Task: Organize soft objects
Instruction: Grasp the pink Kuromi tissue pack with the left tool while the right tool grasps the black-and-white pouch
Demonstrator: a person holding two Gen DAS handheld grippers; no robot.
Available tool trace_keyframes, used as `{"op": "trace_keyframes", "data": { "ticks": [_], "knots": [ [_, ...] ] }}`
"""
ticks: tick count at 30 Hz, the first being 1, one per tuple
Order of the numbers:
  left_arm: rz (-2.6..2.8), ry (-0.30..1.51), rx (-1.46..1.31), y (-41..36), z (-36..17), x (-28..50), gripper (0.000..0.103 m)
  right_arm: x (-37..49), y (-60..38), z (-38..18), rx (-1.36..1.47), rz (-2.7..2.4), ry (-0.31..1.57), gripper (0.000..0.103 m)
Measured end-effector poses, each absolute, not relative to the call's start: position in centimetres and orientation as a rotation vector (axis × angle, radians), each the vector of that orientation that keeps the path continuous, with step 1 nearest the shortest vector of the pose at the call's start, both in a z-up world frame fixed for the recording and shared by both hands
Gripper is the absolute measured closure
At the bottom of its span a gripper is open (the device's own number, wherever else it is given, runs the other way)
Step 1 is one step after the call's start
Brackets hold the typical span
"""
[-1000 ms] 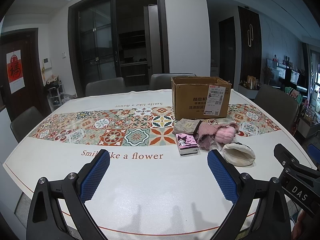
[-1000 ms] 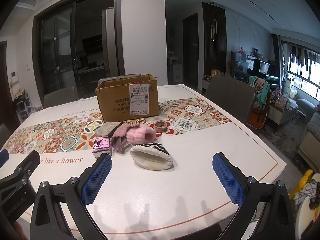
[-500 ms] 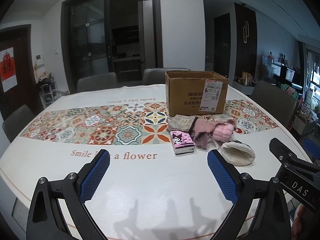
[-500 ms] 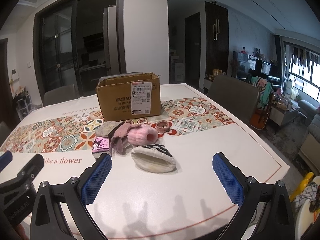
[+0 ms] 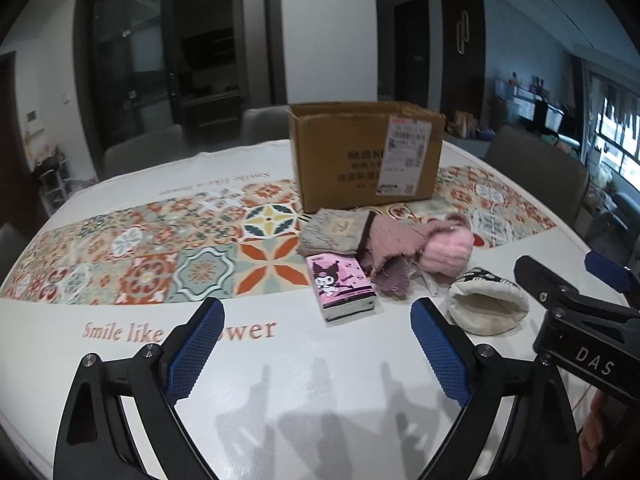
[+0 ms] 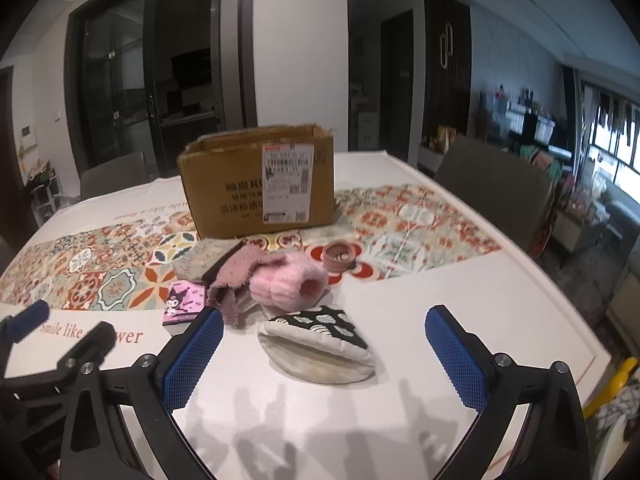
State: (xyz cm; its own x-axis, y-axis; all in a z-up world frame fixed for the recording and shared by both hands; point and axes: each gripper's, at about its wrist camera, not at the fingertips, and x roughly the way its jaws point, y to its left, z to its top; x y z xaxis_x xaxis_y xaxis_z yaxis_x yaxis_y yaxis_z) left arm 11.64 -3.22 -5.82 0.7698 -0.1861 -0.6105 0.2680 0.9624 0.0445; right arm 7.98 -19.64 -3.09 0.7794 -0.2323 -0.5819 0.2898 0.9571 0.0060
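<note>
We hold the left tongs spread wide and empty above the white worktop, their blue pads either side of the pink tissue pack lying ahead. Just behind that pack sits a folded grey-beige cloth, and touching its right edge a dusty-pink knitted piece overlaps a fluffy pink item. Behind them all stands the open cardboard box on the patterned tile strip. Nearer us and to the right lies the cream pouch with the black-and-white top, between the pads of our right tongs, which are likewise spread and gripping nothing. Behind the pouch, right of the fluffy pink item, a small brownish ring-shaped thing rests on the tile pattern.
</note>
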Motion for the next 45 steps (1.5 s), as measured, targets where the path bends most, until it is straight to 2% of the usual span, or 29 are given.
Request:
{"op": "trace_keyframes", "data": {
  "ticks": [6, 18, 24, 29, 40, 45],
  "knots": [
    [-0.299, 0.698, 0.139, -4.7, -8.2, 15.0, 0.012, 10.8, -21.2, -6.1, 0.156, -0.299, 0.707, 0.001],
    [-0.327, 0.792, 0.208, -7.6, -12.3, 18.9, 0.014, 13.9, -22.6, -9.9, 0.245, -0.253, 0.819, 0.003],
    [-0.312, 0.850, 0.212, -8.4, -13.4, 20.4, 0.027, 14.8, -23.0, -10.7, 0.265, -0.247, 0.853, 0.004],
    [-0.298, 0.853, 0.230, -8.6, -13.8, 20.7, 0.042, 15.3, -23.2, -11.2, 0.263, -0.238, 0.870, 0.017],
    [-0.321, 0.847, 0.184, -8.2, -13.4, 19.5, 0.045, 14.6, -23.2, -10.9, 0.236, -0.242, 0.861, 0.042],
    [-0.316, 0.834, 0.168, -7.5, -12.3, 18.1, 0.045, 13.8, -23.1, -10.3, 0.244, -0.238, 0.854, 0.049]
  ]
}}
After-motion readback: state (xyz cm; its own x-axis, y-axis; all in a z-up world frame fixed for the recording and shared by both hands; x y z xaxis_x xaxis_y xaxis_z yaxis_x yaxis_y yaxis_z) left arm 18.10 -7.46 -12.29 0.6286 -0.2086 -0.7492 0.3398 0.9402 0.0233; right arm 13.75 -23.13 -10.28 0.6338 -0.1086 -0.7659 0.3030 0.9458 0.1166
